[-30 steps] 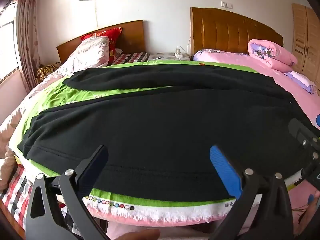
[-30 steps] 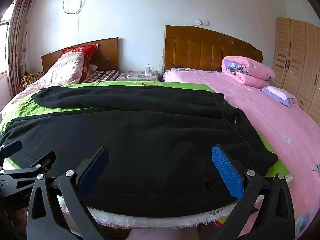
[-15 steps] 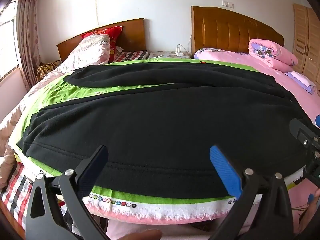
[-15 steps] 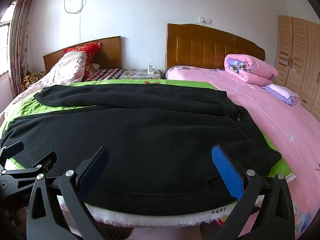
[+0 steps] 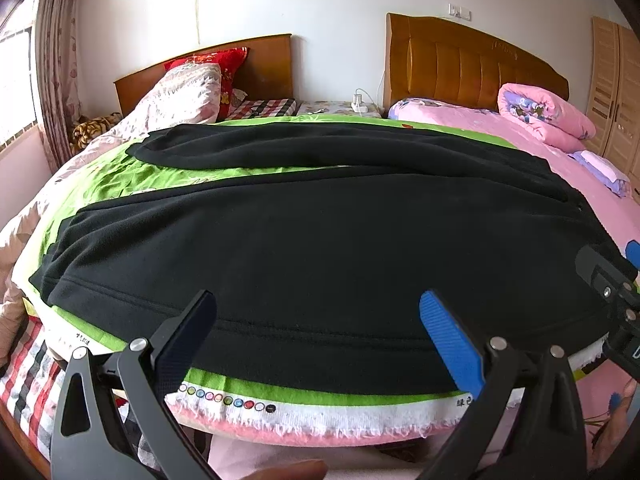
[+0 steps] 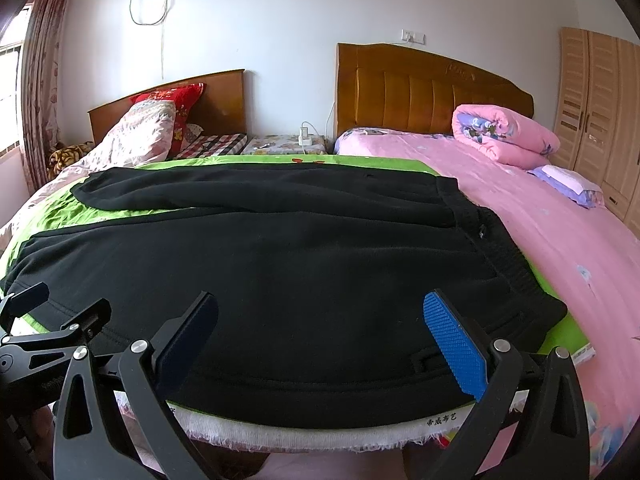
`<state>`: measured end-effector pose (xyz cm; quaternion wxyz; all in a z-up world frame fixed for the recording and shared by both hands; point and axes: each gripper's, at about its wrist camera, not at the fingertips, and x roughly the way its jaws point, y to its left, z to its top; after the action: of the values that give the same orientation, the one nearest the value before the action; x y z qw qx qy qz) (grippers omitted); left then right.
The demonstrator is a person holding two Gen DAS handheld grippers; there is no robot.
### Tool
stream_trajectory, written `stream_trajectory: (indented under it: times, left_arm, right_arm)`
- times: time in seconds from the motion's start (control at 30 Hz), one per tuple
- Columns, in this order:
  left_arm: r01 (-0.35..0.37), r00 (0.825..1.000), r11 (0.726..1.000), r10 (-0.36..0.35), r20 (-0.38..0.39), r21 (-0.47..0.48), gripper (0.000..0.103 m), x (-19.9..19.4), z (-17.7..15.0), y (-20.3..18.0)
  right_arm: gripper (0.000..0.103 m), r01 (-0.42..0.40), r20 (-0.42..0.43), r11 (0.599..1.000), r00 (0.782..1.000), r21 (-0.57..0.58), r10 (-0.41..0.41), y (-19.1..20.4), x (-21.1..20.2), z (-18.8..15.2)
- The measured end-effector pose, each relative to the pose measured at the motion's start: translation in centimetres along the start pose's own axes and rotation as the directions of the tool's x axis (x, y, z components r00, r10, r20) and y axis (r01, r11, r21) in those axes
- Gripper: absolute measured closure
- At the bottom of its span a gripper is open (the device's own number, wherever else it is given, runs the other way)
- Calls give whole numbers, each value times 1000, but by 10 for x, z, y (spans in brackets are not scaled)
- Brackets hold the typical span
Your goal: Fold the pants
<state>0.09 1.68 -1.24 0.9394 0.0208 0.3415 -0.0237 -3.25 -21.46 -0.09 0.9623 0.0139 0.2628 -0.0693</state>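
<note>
Along the near edge of the green sheet [image 5: 280, 394], the pants [image 5: 320, 248] lie crosswise before 2 open, empty grippers: left gripper [image 5: 320, 320], right gripper [image 6: 320, 320] nearer the waistband [image 6: 504, 256].

Our left gripper [image 5: 316, 328] at six o'clock, jaws spread wide over the near hem, black pants [image 5: 312, 232] laid flat on our green sheet [image 5: 120, 176], the other gripper [image 5: 612, 292] at three o'clock, pink quilt [image 5: 544, 116] at two.
</note>
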Motion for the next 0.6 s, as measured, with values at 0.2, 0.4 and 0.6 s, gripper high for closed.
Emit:
stream_trajectory:
  times: [0.2,0.4,0.6]
  left_arm:
    - [51,999,998,-51,-10,-39,1,2,-1,9]
    - [90,994,991,-95,-45,-97,1,5,-4,18]
    - [52,996,993,-59,-63,-106,1,8,-6,22]
  right_arm:
    - [4,-2,-2,1000,1000,0,2,0,1,0]
    - [4,-4,-4,1000,1000,-1,4,0,1,-1]
    - [4,-5,-6,1000,1000,1,5,1,1,-2]
